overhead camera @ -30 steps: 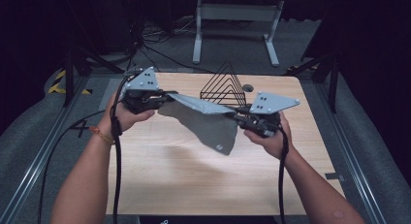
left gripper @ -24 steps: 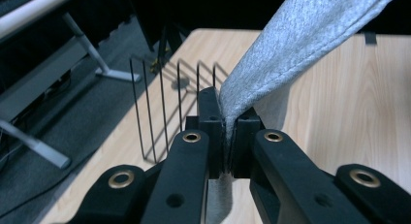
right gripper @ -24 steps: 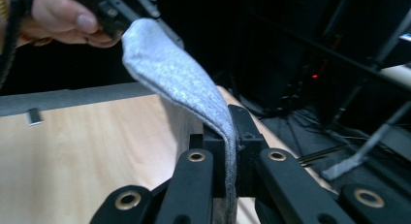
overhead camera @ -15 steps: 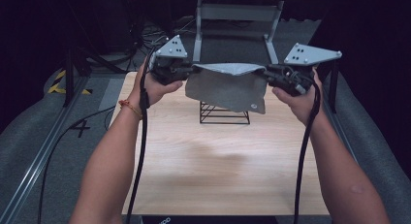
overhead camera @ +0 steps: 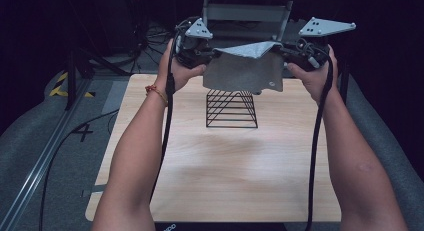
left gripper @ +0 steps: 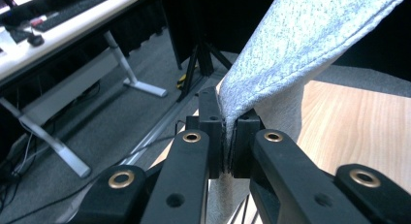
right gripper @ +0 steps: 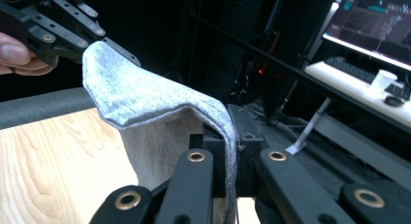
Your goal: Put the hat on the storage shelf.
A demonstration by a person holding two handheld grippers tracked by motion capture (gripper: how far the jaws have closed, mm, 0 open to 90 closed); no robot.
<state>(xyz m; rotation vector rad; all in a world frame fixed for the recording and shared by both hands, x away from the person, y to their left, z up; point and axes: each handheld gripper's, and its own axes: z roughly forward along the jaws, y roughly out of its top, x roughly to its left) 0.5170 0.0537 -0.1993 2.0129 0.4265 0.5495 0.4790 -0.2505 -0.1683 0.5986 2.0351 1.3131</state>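
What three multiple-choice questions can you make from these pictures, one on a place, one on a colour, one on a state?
1. Where is the black wire rack?
A. on the wooden table
B. on the floor
C. in the person's hand

2. What colour is the cloth?
A. red
B. grey
C. green

3. How is the cloth held?
A. lying flat
B. by one tool
C. clamped by both tools, hanging in the air

Key: 1 A, it stands on the table below the cloth. 2 B, speckled grey. 3 C, the left tool and the right tool each pinch an edge.

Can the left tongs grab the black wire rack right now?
Probably not yet. The left tongs are shut on the grey cloth, held up in the air above the black wire rack, so they would have to let go first.
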